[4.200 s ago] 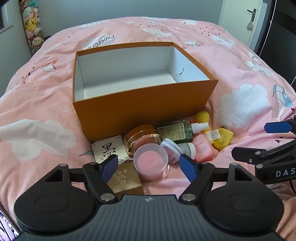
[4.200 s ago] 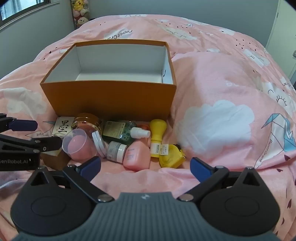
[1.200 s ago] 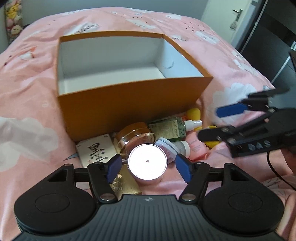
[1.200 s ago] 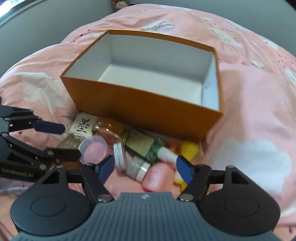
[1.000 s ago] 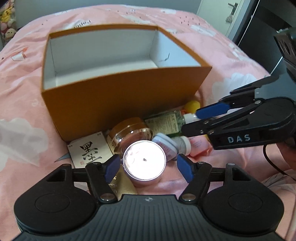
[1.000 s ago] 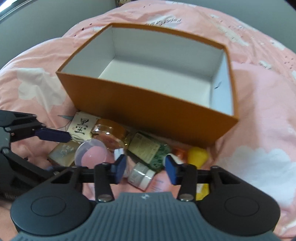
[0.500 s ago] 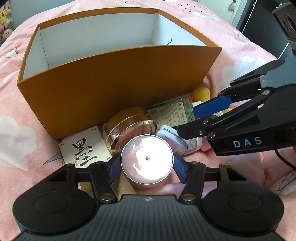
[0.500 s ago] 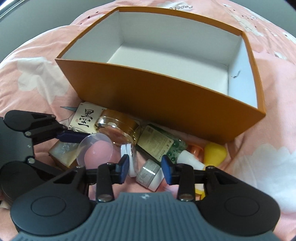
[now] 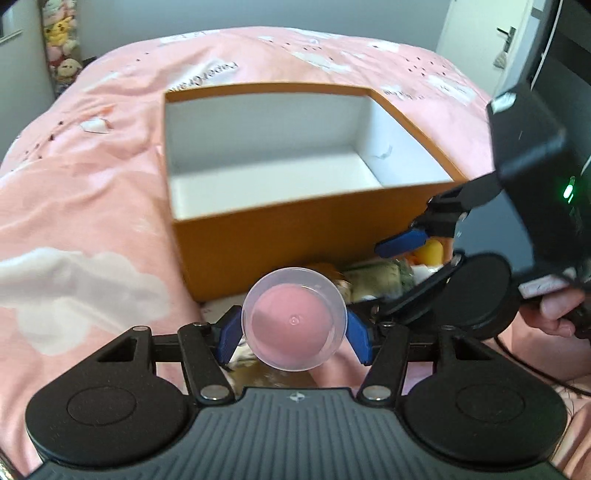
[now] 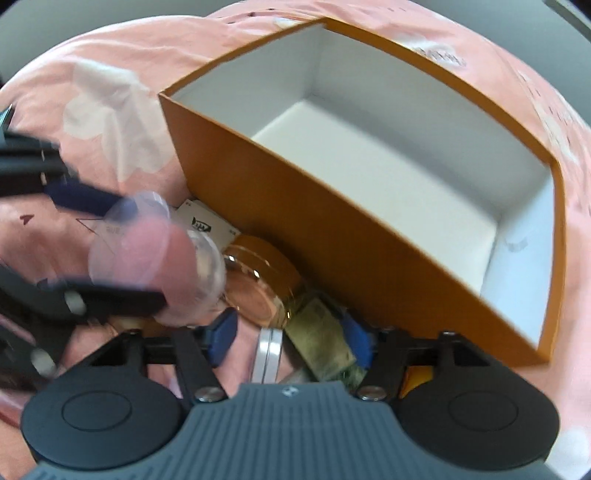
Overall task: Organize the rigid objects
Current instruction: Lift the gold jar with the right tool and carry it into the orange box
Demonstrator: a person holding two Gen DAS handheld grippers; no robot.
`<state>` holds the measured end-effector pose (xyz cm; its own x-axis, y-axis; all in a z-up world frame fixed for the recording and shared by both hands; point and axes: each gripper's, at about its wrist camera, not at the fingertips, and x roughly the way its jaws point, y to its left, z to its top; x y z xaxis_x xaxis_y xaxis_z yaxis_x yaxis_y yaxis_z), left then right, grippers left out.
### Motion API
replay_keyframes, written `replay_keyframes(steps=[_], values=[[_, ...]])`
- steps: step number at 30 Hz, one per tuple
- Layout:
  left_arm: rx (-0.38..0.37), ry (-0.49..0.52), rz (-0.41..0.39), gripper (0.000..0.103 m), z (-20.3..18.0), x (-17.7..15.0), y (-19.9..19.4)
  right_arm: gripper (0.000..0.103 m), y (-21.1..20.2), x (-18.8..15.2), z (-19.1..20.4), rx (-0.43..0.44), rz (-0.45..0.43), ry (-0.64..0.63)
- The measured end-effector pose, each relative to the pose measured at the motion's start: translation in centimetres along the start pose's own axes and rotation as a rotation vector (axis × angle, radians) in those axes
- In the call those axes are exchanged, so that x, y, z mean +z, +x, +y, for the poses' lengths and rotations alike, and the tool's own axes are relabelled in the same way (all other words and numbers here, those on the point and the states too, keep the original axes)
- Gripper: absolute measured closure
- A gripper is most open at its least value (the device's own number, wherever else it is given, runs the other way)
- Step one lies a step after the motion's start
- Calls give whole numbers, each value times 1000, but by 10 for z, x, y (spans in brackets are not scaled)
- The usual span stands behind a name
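My left gripper (image 9: pixel 293 338) is shut on a round clear jar with pink contents (image 9: pixel 294 318) and holds it lifted in front of the open orange box (image 9: pixel 295 236). The same jar shows blurred in the right wrist view (image 10: pixel 155 254). My right gripper (image 10: pixel 291 339) is low over the pile by the box wall, its jaws partly closed around a green bottle (image 10: pixel 325 343) and a small white-lidded jar (image 10: pixel 267 356); whether it grips them is unclear. A gold-lidded jar (image 10: pixel 264 280) lies just beyond. The box (image 10: pixel 369 236) is empty inside.
A pink cloud-print duvet (image 9: pixel 81 221) covers the bed. A yellow bottle (image 9: pixel 430 253) and a white card box with black characters (image 10: pixel 207 223) lie by the box's near wall. Plush toys (image 9: pixel 61 55) stand far left; a door (image 9: pixel 476 33) far right.
My left gripper has closed on the pink jar and lifted it off the pile. My right gripper has dropped into the pile and swung closer to the box.
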<state>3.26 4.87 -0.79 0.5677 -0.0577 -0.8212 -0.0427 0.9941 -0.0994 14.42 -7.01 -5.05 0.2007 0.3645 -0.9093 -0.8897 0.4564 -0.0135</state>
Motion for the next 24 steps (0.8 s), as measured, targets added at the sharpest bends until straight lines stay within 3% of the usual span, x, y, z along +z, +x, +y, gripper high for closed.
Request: replay_keyframes(steps=[5, 9, 15, 21, 24], values=[[50, -38, 10, 35, 14, 5, 6, 39, 19, 11, 3, 32, 26, -93], [56, -64, 28, 35, 20, 6, 16, 38, 42, 12, 3, 76, 95, -92], [76, -69, 50, 35, 30, -4, 23, 35, 49, 8, 5, 83, 69, -88], [90, -84, 63, 35, 32, -4, 25, 55, 37, 3, -1, 109, 66, -108], [85, -81, 66, 35, 31, -3, 28, 55, 30, 0, 1, 123, 69, -113]])
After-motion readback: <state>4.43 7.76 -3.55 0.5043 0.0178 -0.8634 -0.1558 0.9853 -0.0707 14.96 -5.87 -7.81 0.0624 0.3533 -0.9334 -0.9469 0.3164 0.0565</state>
